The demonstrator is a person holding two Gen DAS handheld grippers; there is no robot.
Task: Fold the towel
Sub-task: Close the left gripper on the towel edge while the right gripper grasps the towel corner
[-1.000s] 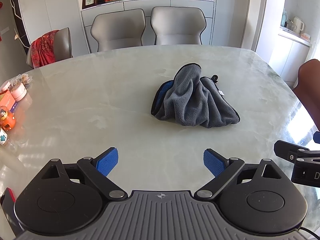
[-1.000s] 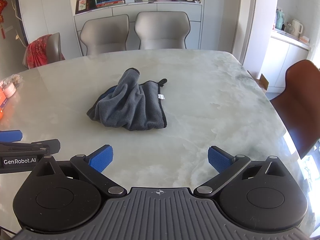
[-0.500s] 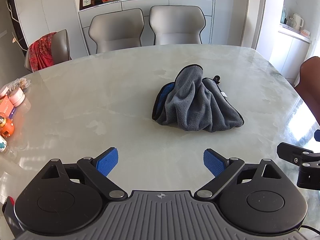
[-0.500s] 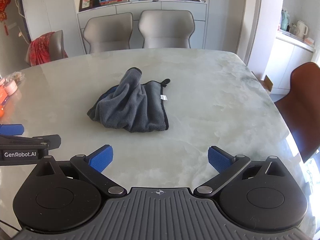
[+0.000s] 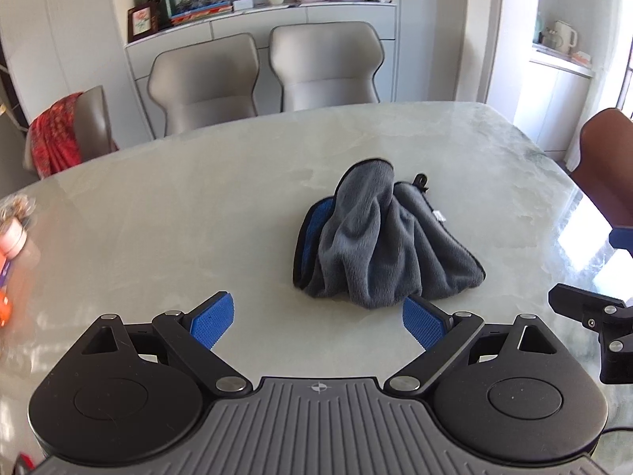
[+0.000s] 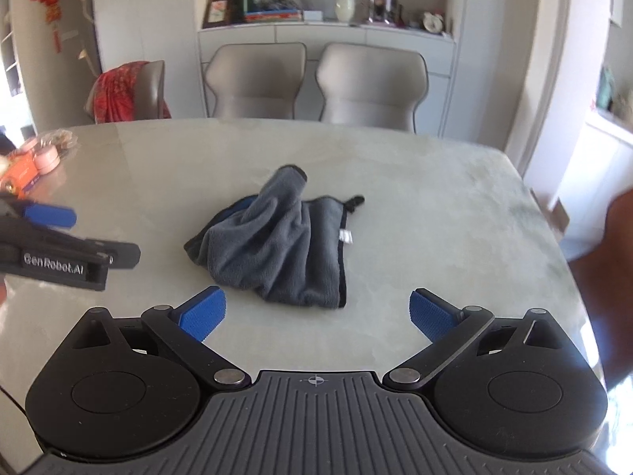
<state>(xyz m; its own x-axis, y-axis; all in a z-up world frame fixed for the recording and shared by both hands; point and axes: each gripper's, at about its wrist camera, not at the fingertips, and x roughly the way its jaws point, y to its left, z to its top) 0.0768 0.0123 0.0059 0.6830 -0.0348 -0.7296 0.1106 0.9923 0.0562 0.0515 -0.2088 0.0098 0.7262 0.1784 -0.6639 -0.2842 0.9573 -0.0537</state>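
A grey towel with a blue underside lies crumpled in a heap on the marble table, in the left wrist view (image 5: 379, 241) and in the right wrist view (image 6: 277, 245). It has a black hanging loop and a white tag on its far right side. My left gripper (image 5: 318, 322) is open and empty, just short of the towel's near edge. My right gripper (image 6: 316, 314) is open and empty, close to the towel's near right corner. Each gripper shows at the edge of the other's view.
The pale marble table (image 5: 158, 206) has rounded edges. Small orange and pink items (image 6: 35, 162) sit at its far left. Two grey chairs (image 5: 261, 75) stand behind it, one with a red cloth (image 5: 53, 138) at left, a brown chair (image 5: 605, 166) at right.
Both grippers have moved forward toward the towel, which now looks larger and closer. The left gripper has come further into the right wrist view. The towel has not moved.
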